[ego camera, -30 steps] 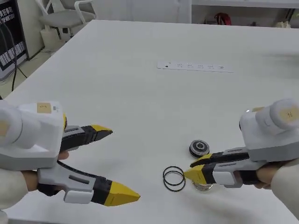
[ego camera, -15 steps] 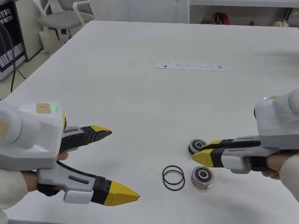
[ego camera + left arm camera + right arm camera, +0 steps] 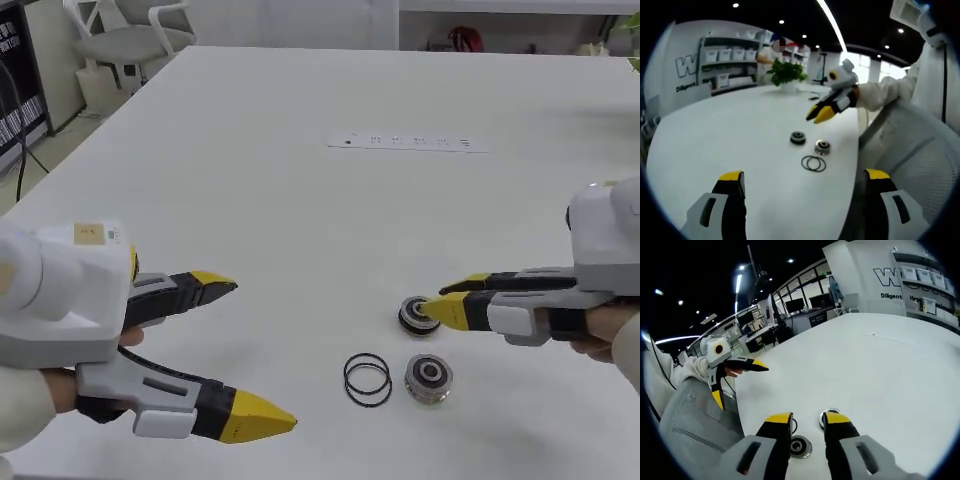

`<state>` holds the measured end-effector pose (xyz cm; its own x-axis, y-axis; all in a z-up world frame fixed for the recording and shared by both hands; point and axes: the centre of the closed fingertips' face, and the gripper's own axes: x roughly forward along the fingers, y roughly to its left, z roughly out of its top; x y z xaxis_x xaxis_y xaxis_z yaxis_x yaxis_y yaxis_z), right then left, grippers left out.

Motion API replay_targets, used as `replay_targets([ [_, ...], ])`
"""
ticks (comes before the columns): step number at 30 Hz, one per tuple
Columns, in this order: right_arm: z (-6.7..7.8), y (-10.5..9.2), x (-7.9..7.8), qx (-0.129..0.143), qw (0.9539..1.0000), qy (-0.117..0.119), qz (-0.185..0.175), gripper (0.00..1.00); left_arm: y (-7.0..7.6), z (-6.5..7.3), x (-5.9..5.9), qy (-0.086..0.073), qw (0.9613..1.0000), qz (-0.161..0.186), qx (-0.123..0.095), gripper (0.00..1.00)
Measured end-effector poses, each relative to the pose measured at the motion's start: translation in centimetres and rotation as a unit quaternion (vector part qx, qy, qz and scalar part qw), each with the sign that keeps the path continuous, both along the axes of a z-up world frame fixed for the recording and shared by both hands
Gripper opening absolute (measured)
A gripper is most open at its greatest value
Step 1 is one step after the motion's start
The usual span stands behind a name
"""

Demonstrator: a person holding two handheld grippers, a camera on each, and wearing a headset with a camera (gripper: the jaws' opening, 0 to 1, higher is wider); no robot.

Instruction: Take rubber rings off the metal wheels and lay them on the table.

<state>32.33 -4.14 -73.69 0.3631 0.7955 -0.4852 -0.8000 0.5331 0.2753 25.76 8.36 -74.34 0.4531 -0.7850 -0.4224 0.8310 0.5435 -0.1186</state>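
Two yellow-tipped fingers of the right gripper (image 3: 438, 300), slightly apart and empty, have shifted off the near wheel (image 3: 428, 378), just right of the rubber rings (image 3: 367, 380), to the far wheel (image 3: 412, 316), just beyond the rings (two of them, overlapping, flat on the bench (image 3: 300, 200)). That far rim looks dark, so it probably carries rings not yet stripped. Well left of the rings, the left gripper (image 3: 245, 352) gapes wide, idle.
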Motion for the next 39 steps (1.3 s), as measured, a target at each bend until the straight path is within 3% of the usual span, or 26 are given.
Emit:
replay_targets([
  [14,4.1,-0.7,1.2,0.008,0.9984,-0.056,0.006,0.31,-0.5,0.1,0.1,-0.001,0.9999,-0.012,0.009,1.00],
  [18,4.8,-0.6,1.4,-0.007,0.9967,-0.078,0.020,0.33,-0.8,0.5,0.2,-0.006,0.9997,-0.020,0.014,1.00],
  [25,7.5,-1.5,2.6,0.007,0.9949,-0.100,0.013,0.36,-0.8,3.4,1.6,-0.031,0.9994,-0.015,-0.011,1.00],
  [29,9.0,-2.1,3.8,0.015,0.9935,-0.113,0.007,0.36,-0.5,4.7,2.5,-0.044,0.9989,-0.011,-0.013,1.00],
  [32,10.4,-2.4,4.6,0.025,0.9931,-0.115,0.004,0.38,-0.7,7.0,3.4,-0.059,0.9976,-0.010,-0.034,1.00],
  [33,11.0,-2.6,5.2,0.031,0.9919,-0.123,-0.005,0.39,-0.9,7.6,3.6,-0.062,0.9974,-0.014,-0.035,1.00],
  [36,12.7,-3.1,5.9,0.047,0.9891,-0.138,-0.020,0.39,-1.5,9.9,4.3,-0.094,0.9948,-0.029,-0.026,1.00],
  [39,14.2,-3.6,7.0,0.073,0.9859,-0.147,-0.033,0.39,-2.0,11.3,4.9,-0.104,0.9937,-0.035,-0.022,1.00],
])
